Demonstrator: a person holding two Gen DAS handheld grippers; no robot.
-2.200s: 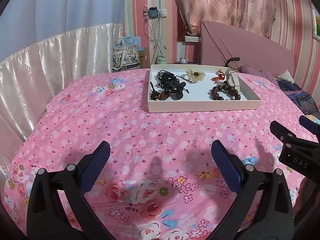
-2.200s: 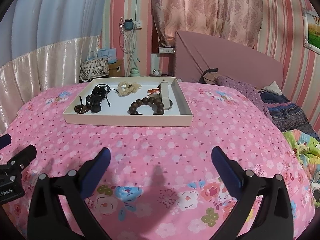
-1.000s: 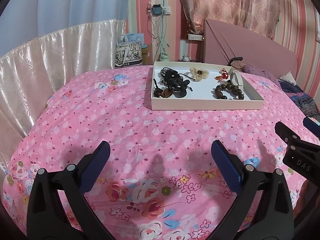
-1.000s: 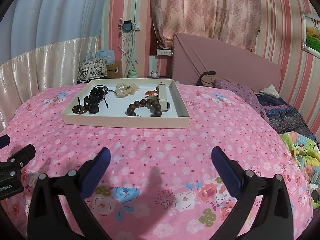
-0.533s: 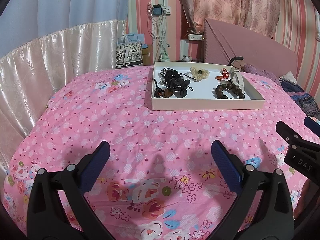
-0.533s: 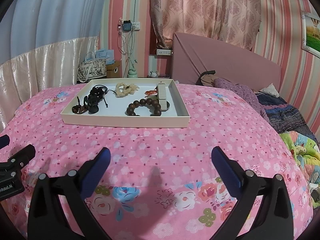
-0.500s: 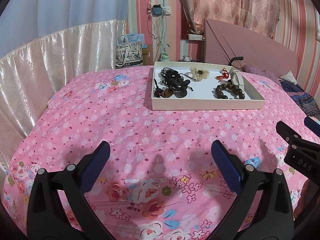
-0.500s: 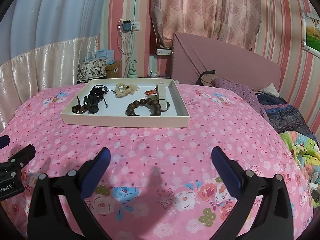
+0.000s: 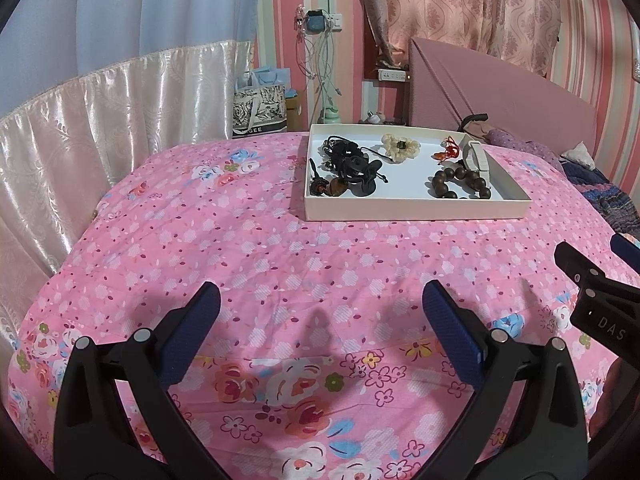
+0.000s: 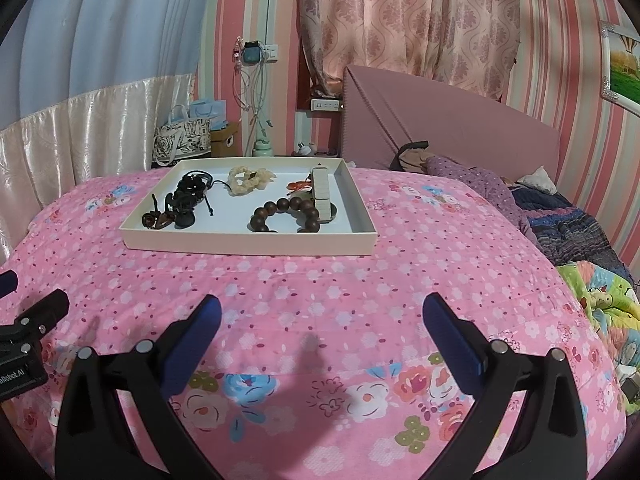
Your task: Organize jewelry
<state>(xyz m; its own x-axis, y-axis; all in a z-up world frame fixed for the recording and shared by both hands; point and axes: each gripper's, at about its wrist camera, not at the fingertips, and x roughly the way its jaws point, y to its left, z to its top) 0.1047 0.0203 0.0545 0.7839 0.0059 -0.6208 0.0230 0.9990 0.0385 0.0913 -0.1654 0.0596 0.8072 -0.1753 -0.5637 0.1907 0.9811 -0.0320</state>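
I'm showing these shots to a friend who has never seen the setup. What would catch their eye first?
Probably the pink floral bedspread filling both views, with a shallow white tray sitting on it toward the far side. In the tray lie a dark wooden bead bracelet at right, a black tangle of cords at left and a cream bead bracelet at the back. In front, the left gripper and right gripper hover open and empty.

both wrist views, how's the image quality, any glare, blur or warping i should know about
Left wrist view: sharp, evenly lit; fisheye bends the walls and darkens the corners; soft shadows on the bedspread under the open left gripper. Right wrist view: same warping, tray in focus, mild sheen on the satin curtain, open right gripper crisp.
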